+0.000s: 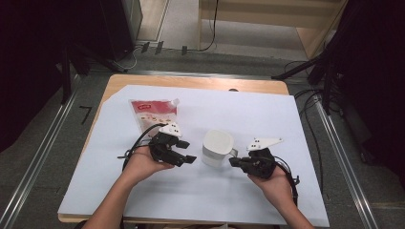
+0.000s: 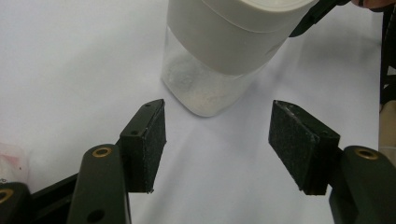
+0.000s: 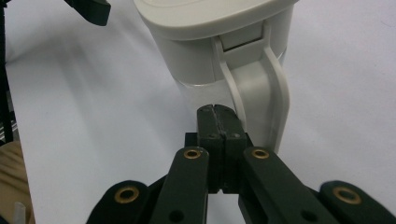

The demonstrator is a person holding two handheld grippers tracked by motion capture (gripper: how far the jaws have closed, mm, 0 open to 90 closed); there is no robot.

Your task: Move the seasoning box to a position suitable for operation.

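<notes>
A clear container [image 1: 217,148] with a white lid and a white side handle [image 1: 233,152] stands upright mid-table. My left gripper [image 1: 187,151] sits just left of it, open, with nothing between its pads [image 2: 149,140]; the container [image 2: 224,51] stands just beyond its tips. My right gripper [image 1: 232,161] is at the container's right, shut on nothing. Its closed tips [image 3: 218,112] rest right next to the handle [image 3: 261,88], and I cannot tell if they touch it. A red and white pouch [image 1: 154,114] lies flat behind the left gripper.
A white sheet [image 1: 267,114] covers most of the wooden table [image 1: 191,82]. Black stands and cables line the floor on both sides. The pouch's corner [image 2: 9,161] lies by the left jaw. A jaw of the left gripper [image 3: 91,9] shows beyond the container.
</notes>
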